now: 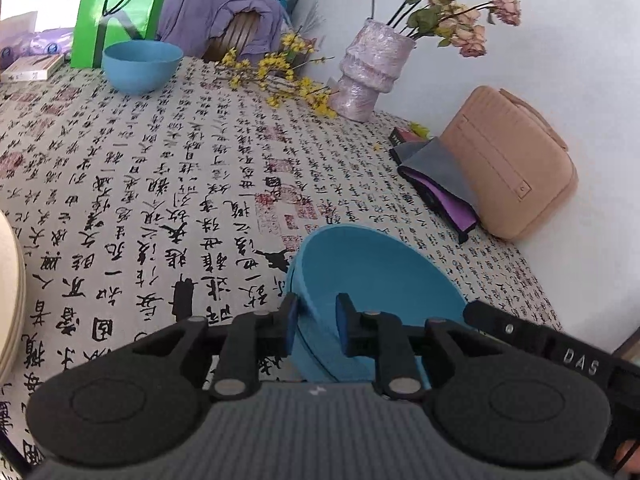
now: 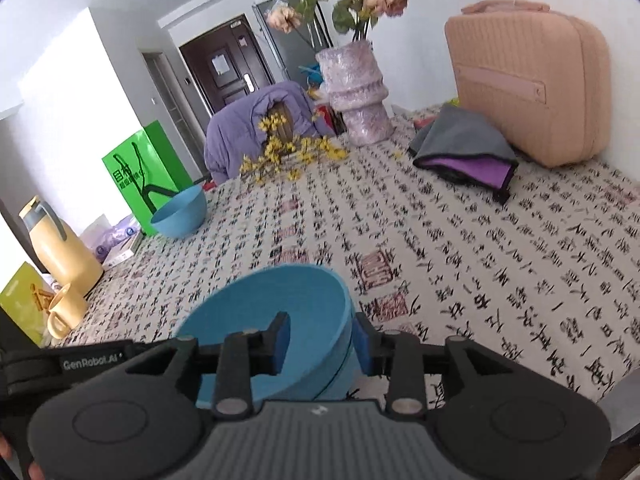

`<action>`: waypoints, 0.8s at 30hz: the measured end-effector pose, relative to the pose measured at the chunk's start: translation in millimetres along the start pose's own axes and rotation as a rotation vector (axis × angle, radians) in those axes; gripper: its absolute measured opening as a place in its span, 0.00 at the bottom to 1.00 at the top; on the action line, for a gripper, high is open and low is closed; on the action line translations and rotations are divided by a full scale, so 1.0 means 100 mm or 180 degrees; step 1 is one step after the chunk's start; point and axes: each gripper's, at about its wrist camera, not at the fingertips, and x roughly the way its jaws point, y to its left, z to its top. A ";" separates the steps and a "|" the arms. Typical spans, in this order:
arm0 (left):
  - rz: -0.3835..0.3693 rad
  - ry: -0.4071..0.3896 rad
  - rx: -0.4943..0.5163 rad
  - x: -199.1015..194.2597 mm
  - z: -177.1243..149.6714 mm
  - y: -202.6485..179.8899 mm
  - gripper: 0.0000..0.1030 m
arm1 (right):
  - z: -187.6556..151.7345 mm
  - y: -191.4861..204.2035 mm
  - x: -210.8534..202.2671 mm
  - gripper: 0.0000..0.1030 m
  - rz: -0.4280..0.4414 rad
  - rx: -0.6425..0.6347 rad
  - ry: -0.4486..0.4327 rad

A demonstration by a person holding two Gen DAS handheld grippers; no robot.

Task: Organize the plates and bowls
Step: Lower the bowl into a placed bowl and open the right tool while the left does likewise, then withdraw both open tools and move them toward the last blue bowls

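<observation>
left gripper (image 1: 316,322): low centre of the left wrist view. its jaws straddle the left wall of the near blue bowl (image 1: 376,280), one blue pad outside, one inside. a gap shows on both sides of the rim, so it is slightly open and not pinching.
right gripper (image 2: 320,342): low centre of the right wrist view. it straddles the right wall of the near blue bowl (image 2: 280,312) with clear slack; open, holding nothing.
near blue bowl: sits on the tablecloth (image 1: 160,184). a seam under the rim suggests two bowls nested, though i cannot be sure.
far blue bowl (image 1: 142,66): upper left of the left wrist view, alone, well apart from the near one.
step in hand: probably letting go after setting the bowl down. to do it well, widen both jaws before lifting, then draw straight back so no pad drags the rim.
plate edge (image 1: 10,292): a pale rim at the far left border, near but not touching.
around: a wrapped vase (image 1: 368,68) with dried roses, yellow flower sprigs (image 1: 280,76), a folded grey and purple cloth (image 2: 464,148), a tan case (image 2: 528,80), a yellow jug (image 2: 60,248) and mug (image 2: 66,310).
in the way: nothing lies between the two bowls; the sprigs sit just beside the far one's path.
</observation>
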 end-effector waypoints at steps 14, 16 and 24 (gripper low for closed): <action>0.0599 -0.0664 0.0460 -0.79 -0.31 0.41 0.48 | -0.34 0.72 -0.08 0.46 0.0384 -0.0549 -0.0311; 0.0766 -0.0732 0.0484 -0.94 -0.42 0.55 0.56 | -0.46 0.93 -0.07 0.51 0.0476 -0.0730 -0.0347; 0.1333 -0.0931 0.0330 -1.48 -0.76 1.18 0.79 | -0.98 1.53 0.05 0.73 0.0678 -0.1243 -0.0350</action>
